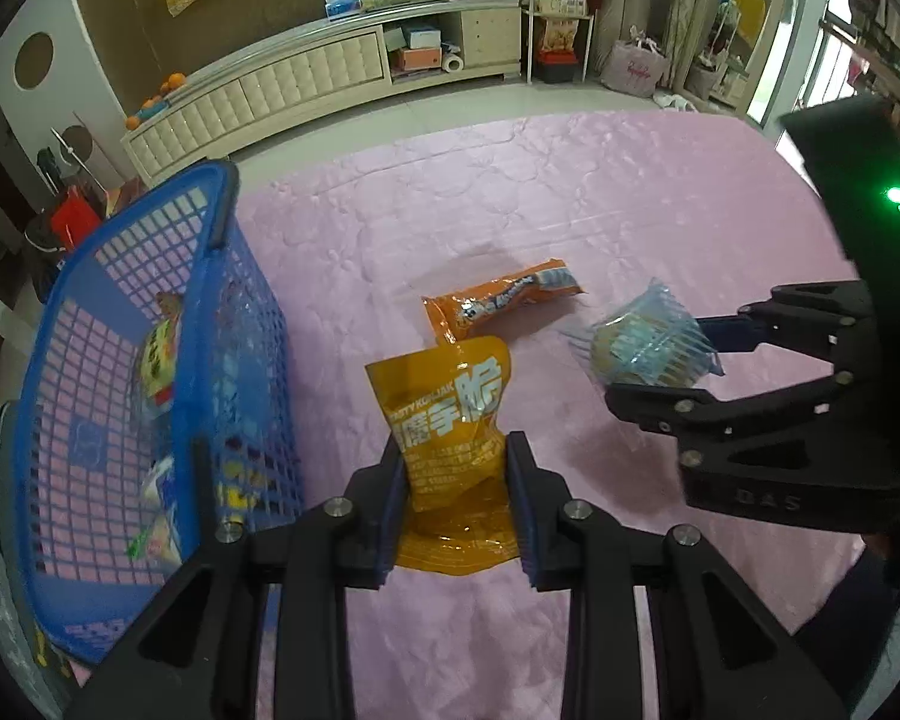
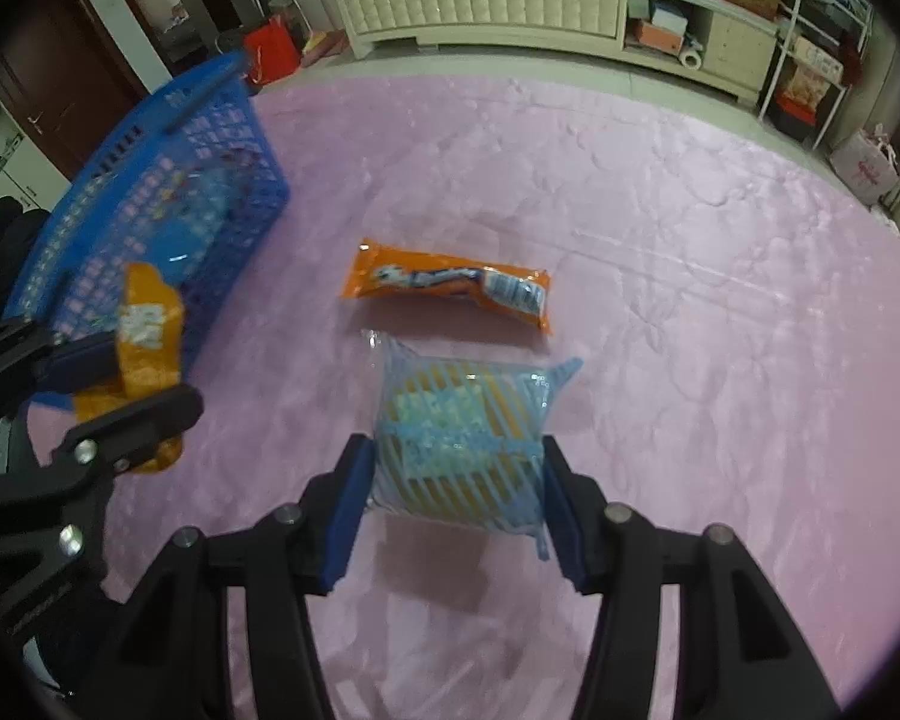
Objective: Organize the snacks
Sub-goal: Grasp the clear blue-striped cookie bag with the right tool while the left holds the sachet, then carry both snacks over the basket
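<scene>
Gripping the yellow snack pouch [image 1: 450, 420] at its lower half, the left gripper [image 1: 459, 504] pointed steeply down, jaws clamped on it, just right of the blue basket [image 1: 90, 312] wall. The right gripper [image 2: 456, 504] had its pads pressed on both sides of the blue-striped snack pack [image 2: 459, 450], lifted off the pink cloth [image 2: 660, 300]. An orange snack packet [image 2: 450, 288] lay flat just beyond both; open cloth lay behind it, the basket already holding packets.

My left gripper [image 1: 459, 504] angled down, clamped on pouch; my right gripper [image 2: 456, 501] angled down, pads pressing packet.
</scene>
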Motion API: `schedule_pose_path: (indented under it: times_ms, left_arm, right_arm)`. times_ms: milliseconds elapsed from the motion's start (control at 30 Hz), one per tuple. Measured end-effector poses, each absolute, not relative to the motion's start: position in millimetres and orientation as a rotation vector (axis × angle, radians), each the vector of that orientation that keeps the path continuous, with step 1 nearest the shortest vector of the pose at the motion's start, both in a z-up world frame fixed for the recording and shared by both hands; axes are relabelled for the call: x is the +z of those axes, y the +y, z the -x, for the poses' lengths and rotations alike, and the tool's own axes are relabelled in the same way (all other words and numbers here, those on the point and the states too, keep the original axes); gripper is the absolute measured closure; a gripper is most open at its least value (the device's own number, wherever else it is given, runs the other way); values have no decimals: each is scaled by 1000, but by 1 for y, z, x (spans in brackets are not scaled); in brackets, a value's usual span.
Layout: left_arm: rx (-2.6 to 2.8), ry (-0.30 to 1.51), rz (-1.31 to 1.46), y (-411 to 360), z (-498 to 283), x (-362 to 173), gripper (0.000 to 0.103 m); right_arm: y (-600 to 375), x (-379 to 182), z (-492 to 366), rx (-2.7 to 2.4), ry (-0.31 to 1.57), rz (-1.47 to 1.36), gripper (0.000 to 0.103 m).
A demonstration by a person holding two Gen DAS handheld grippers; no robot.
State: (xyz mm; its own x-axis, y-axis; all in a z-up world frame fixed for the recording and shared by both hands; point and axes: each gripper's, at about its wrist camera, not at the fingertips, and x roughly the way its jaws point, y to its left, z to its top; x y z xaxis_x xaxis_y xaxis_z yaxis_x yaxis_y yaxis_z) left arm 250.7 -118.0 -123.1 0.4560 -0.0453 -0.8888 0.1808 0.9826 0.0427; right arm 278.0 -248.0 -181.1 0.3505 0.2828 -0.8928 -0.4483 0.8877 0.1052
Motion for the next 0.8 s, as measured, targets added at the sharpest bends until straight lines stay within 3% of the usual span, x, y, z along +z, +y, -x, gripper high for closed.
schedule_pose_path:
  times_ms: [333, 800]
  left_arm:
    - [-177, 1019, -75, -100, -205, -75, 74]
    - [-113, 916, -64, -10, -171, -9, 74]
  right_arm:
    - [-231, -130, -230, 464, 1050, 211, 44]
    - [-147, -54, -198, 555, 921, 261, 44]
